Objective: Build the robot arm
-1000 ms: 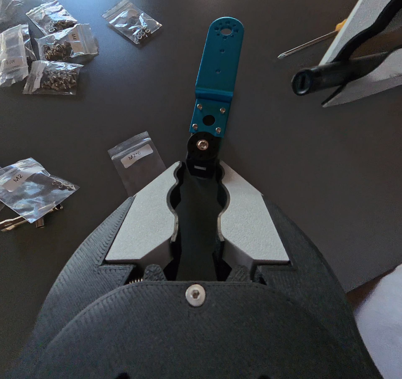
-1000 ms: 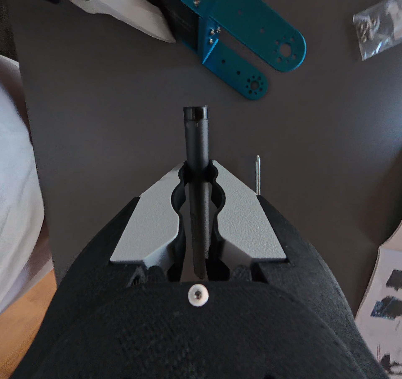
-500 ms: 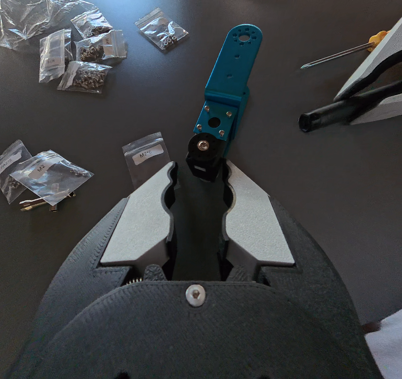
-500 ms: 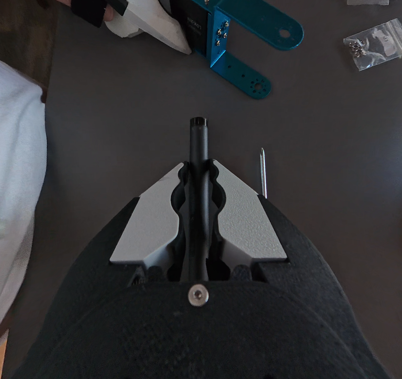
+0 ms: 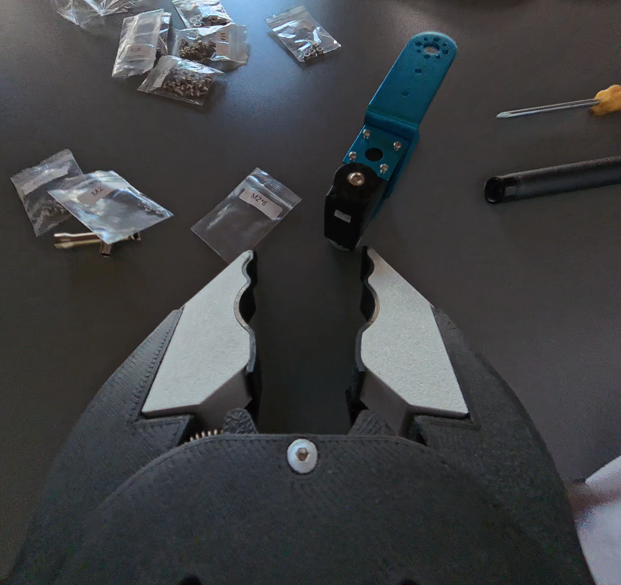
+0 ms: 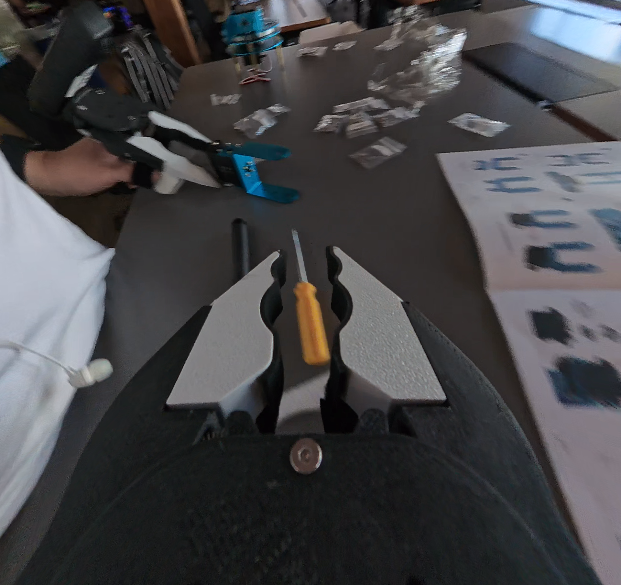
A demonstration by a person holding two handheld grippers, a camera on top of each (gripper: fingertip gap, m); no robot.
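Left gripper (image 5: 307,256): spread wide, holding nothing; right fingertip just beside the black servo's near end, whether touching cannot be told.
Servo and bracket (image 5: 396,125): black servo body (image 5: 349,209) screwed into the blue U-bracket, lying on the bench straight ahead of the left gripper, angled up to the right; placed square to the opening, probably so the body can be clamped end-on.
Right gripper (image 6: 305,254): partly open, empty, hovering over the bench with the screwdriver lying in the gap between the two fingers.
Screwdriver (image 6: 311,323): yellow handle toward the gripper base, thin shaft pointing away; lined up lengthwise with the fingers, which looks suited to a grip along the handle.
Black tube (image 6: 241,249): loose on the bench just left of the right gripper, parallel to the screwdriver.
Bench (image 5: 470,300): dark, matte.
Small bags (image 5: 181,54): clear zip bags of screws, clustered far left, well apart from the servo; one labelled bag (image 5: 247,214) nearer, just left of it.
Printed sheets (image 6: 554,266): white pages on the right of the bench, blurred.
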